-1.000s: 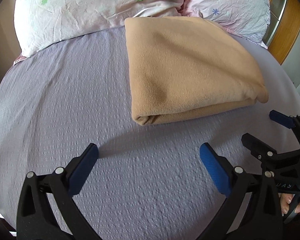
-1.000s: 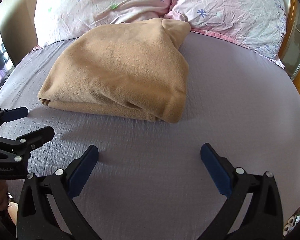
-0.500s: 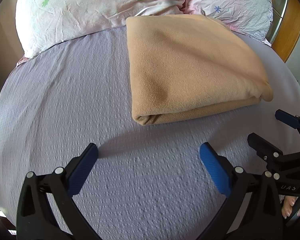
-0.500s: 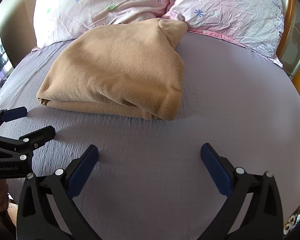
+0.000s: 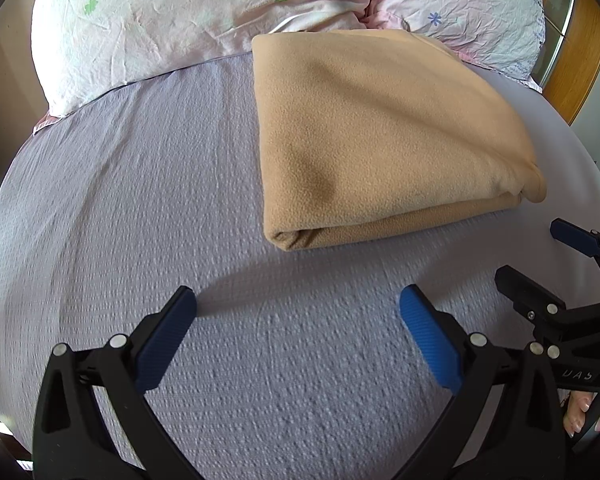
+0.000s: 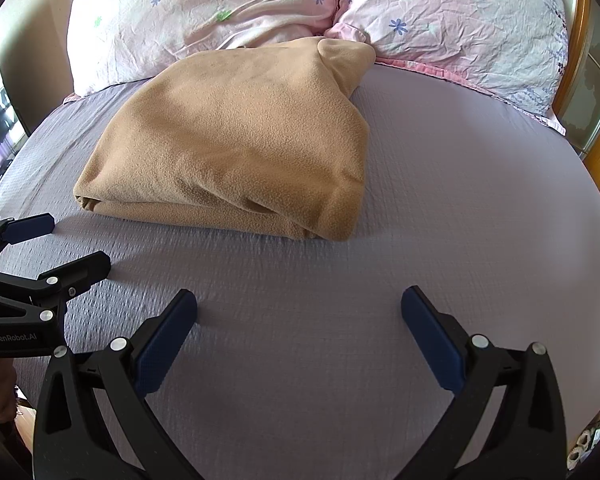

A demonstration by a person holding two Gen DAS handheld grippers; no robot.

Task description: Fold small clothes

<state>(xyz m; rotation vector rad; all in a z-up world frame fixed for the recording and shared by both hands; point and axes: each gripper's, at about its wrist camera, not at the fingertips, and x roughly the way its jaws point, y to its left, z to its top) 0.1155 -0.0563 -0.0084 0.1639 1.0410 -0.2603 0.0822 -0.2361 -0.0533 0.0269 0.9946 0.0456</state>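
Fold looks done: tan fleece [image 5: 380, 136] sits in a compact stack on the bed [image 5: 140, 200], touching the pillows [image 6: 204, 20]. We see left gripper [image 5: 296, 328] and right gripper [image 6: 300, 328] spread, empty, short of it. Nothing else visible to fold.

One folded tan fleece garment [image 5: 384, 136] lies on one bed sheet [image 5: 148, 208]. Two flowered pillows sit behind it, one on the left [image 6: 204, 12] and one on the right [image 6: 468, 20]. Two grippers show: left gripper [image 5: 298, 314] and right gripper [image 6: 299, 312].
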